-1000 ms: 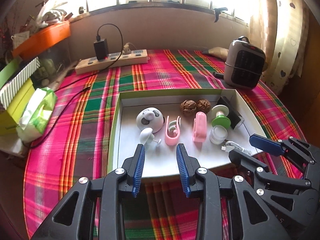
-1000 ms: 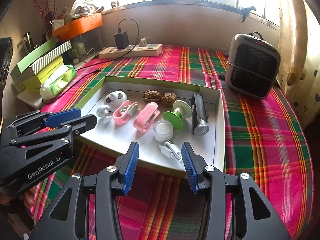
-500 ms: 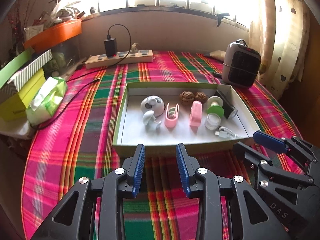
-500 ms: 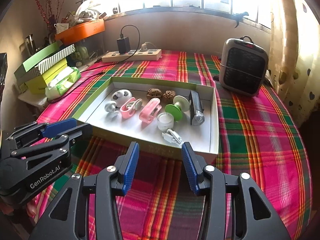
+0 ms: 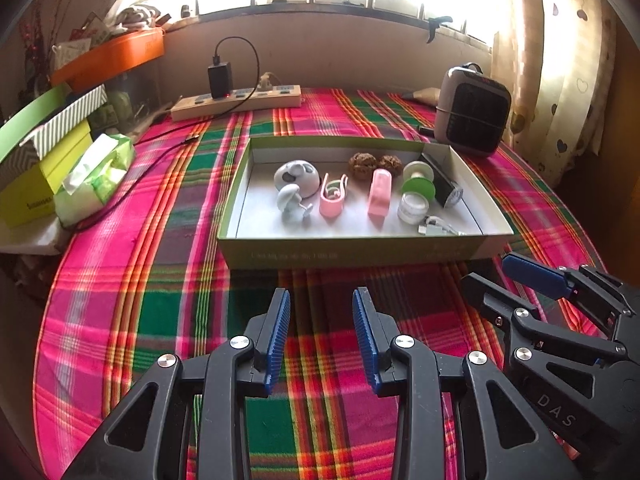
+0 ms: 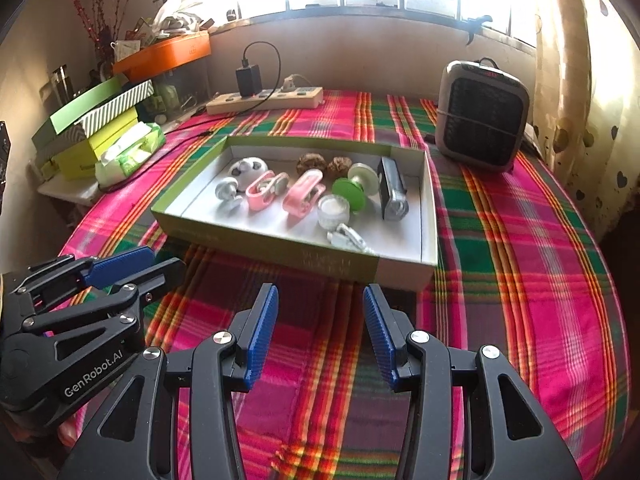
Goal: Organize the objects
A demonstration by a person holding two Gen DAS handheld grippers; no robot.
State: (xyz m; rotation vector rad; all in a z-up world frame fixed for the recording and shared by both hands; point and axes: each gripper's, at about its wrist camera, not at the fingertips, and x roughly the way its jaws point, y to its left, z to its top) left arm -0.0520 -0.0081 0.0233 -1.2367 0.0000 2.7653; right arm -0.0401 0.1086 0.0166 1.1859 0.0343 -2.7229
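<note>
A shallow green-sided box (image 5: 280, 255) (image 6: 280, 246) lies on the plaid cloth. In it are a white round toy (image 5: 297, 174), two pink clips (image 5: 333, 197) (image 6: 304, 194), two brown walnuts (image 5: 362, 164), a green-and-white spool (image 5: 417, 184), a small clear jar (image 6: 333, 211), a black flashlight (image 6: 392, 192) and a white cable adapter (image 6: 348, 236). My left gripper (image 5: 321, 330) is open and empty, above the cloth in front of the box. My right gripper (image 6: 320, 330) is open and empty, beside it to the right.
A grey heater (image 6: 482, 116) stands at the back right. A power strip with a black charger (image 5: 236, 100) lies at the back. Green boxes (image 5: 44, 148), a tissue pack (image 5: 96, 178) and an orange tray (image 6: 164, 54) sit at the left edge.
Both grippers have pulled back from over the box toward the table's near edge. The box and its contents have not moved. Both stay open.
</note>
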